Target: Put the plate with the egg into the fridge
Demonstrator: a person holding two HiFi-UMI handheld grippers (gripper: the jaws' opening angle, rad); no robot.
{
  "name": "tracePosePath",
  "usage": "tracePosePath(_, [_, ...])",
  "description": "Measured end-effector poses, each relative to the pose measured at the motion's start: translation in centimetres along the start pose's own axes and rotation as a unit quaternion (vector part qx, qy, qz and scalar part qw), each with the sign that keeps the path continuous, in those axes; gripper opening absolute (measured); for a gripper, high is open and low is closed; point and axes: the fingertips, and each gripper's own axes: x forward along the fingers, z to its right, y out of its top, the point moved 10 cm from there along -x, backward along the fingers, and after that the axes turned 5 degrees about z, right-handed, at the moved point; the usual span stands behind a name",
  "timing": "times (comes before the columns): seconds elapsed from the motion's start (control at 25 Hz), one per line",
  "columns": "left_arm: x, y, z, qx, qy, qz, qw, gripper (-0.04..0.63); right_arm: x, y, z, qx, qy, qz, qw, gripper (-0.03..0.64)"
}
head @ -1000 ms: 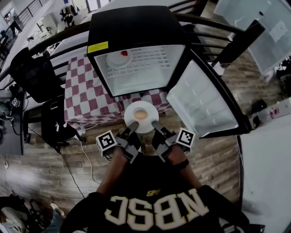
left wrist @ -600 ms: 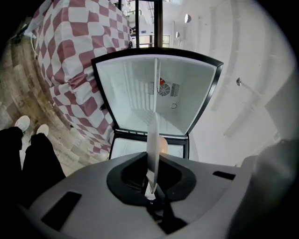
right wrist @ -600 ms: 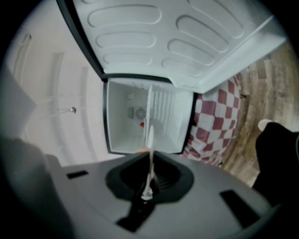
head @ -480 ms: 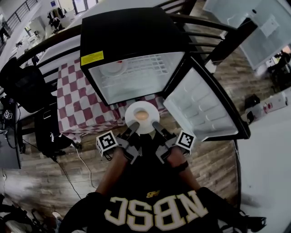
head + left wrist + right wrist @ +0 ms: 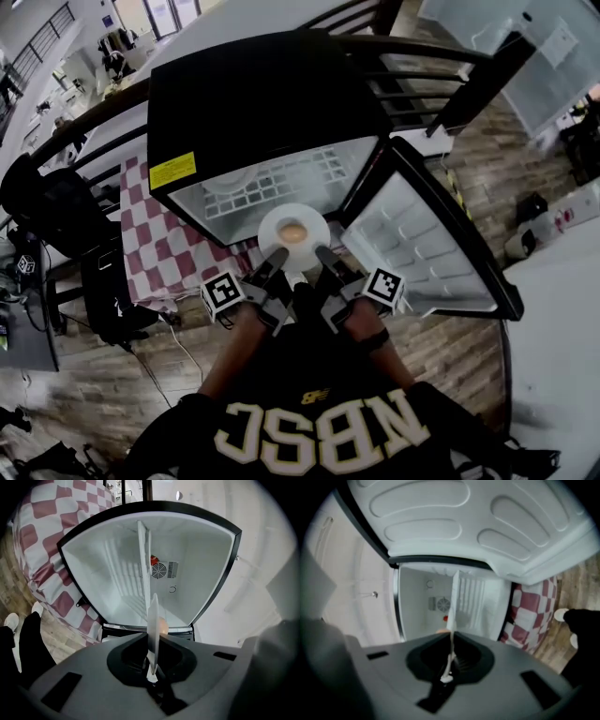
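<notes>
A white plate (image 5: 292,234) with a brown egg (image 5: 292,232) on it hangs level in front of the open fridge (image 5: 272,192), at the mouth of its white inside. My left gripper (image 5: 275,255) is shut on the plate's near-left rim and my right gripper (image 5: 323,253) is shut on its near-right rim. In the left gripper view the plate (image 5: 153,630) shows edge-on between the jaws, with the egg (image 5: 162,625) just beyond it. The right gripper view also has the plate (image 5: 451,639) edge-on in the jaws.
The fridge door (image 5: 422,244) stands open to the right. A wire shelf (image 5: 272,183) crosses the inside, with a small red thing (image 5: 153,560) at the back near a fan. A red-and-white checked cloth (image 5: 164,248) covers the table to the left. Wooden floor lies below.
Both grippers have carried the plate forward. It has gone from in front of the fridge's lower edge to the mouth of the fridge. The grip on the plate is the same.
</notes>
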Motion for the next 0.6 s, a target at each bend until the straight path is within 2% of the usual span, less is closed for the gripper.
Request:
tracePosePath(0.28, [3.4, 2.2, 0.8, 0.016, -0.004, 0.002, 0.9999, 0.035, 2.9, 2.5, -0.6, -0.004, 0.004, 0.014, 1.000, 0.037])
tracePosePath(0.6, [5.9, 3.9, 0.1, 0.002, 0.007, 0.004, 1.0000, 0.035, 5.3, 4.0, -0.6, -0.003, -0.010, 0.020, 1.000, 0.037])
